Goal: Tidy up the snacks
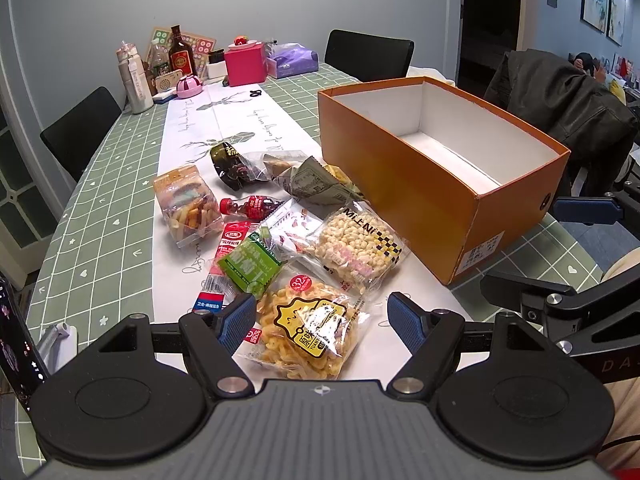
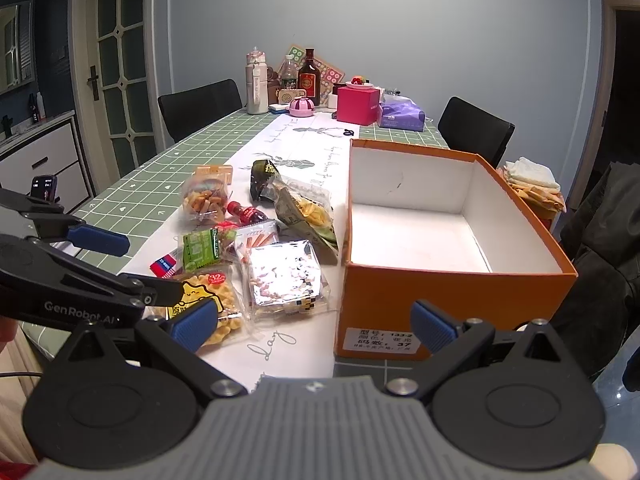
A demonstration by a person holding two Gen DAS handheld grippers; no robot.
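Observation:
An open, empty orange box (image 1: 420, 184) stands on the table's right side; it also shows in the right wrist view (image 2: 400, 296). Several snack packs lie in a pile to its left. Nearest me is a yellow noodle-snack bag (image 1: 308, 332), also visible in the right wrist view (image 2: 216, 300). Behind it lie a puffed-rice pack (image 1: 356, 248), a green pack (image 1: 250, 264) and a small red bottle (image 1: 256, 205). My left gripper (image 1: 322, 320) is open, its fingers on either side of the yellow bag. My right gripper (image 2: 314, 322) is open and empty in front of the box.
Bottles, a pink box (image 1: 245, 65) and a purple tissue pack (image 1: 292, 59) crowd the table's far end. Black chairs (image 1: 370, 52) stand around the table. A dark jacket (image 1: 560, 104) hangs on the chair to the right. A phone on a stand (image 1: 16, 332) is at the left.

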